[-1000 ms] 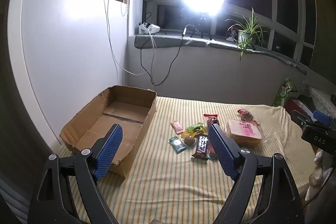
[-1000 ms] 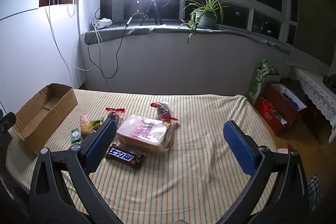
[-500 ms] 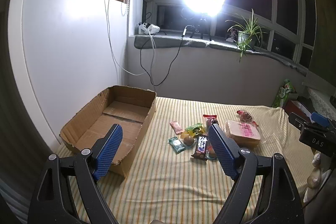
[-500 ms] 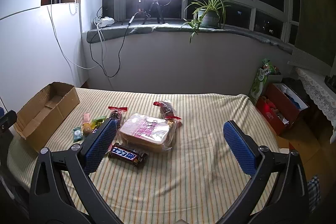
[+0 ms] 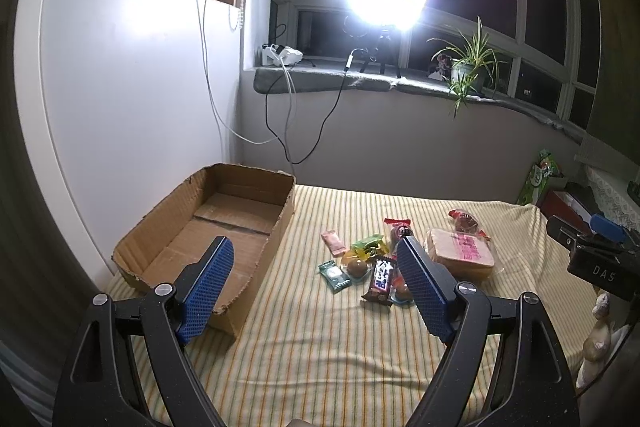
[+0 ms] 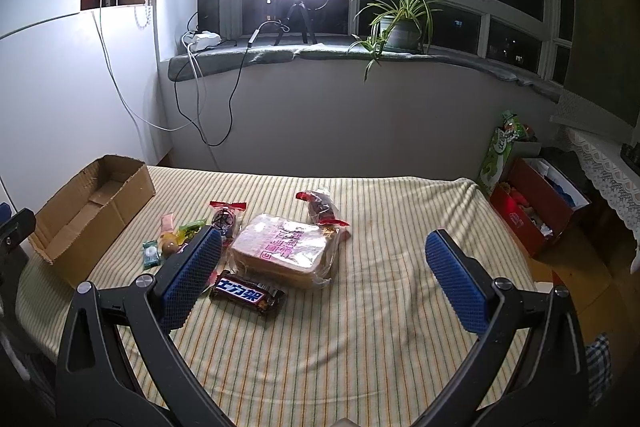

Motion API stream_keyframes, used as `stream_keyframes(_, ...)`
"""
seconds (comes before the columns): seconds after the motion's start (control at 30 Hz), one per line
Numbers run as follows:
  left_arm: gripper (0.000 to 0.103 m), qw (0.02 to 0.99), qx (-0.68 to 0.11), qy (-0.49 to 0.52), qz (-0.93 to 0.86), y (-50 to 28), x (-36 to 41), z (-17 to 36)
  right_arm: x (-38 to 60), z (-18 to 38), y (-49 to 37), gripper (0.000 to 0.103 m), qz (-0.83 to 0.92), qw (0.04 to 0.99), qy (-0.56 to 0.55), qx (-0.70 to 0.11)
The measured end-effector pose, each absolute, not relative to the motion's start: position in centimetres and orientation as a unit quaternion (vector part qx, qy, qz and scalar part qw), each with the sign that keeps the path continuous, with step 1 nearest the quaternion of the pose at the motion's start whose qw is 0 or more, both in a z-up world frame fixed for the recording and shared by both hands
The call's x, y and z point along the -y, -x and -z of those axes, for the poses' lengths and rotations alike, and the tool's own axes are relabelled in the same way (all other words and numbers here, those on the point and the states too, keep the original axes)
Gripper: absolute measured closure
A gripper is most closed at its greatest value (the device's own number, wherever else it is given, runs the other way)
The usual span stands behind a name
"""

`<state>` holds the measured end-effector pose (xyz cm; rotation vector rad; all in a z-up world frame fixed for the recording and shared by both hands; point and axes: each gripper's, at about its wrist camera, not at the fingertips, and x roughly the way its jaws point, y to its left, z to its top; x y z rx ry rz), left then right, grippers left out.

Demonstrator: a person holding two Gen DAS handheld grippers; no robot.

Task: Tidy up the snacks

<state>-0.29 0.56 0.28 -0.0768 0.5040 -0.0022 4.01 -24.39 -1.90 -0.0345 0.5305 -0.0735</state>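
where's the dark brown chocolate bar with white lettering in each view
Left wrist view: the dark brown chocolate bar with white lettering lies lower centre-right, just left of the left tool's right blue pad.
Right wrist view: the bar lies lower centre-left, beside the right tool's left blue pad, in front of the clear-bagged sliced bread loaf.
Shared landmark: the open brown cardboard box, left of the snacks in both.

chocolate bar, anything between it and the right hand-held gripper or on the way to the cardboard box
Nothing visible blocks the right hand-held gripper from the chocolate bar. Toward the cardboard box, small candies lie on the cloth between.
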Motion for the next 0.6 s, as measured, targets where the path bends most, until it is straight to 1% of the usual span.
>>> stream_keyframes(0.6,0.019,0.968,-0.248,0.041,0.007,0.29,-0.63,-0.01,24.48,1.74,-4.09,0.0,0.036,0.964,0.015,-0.264)
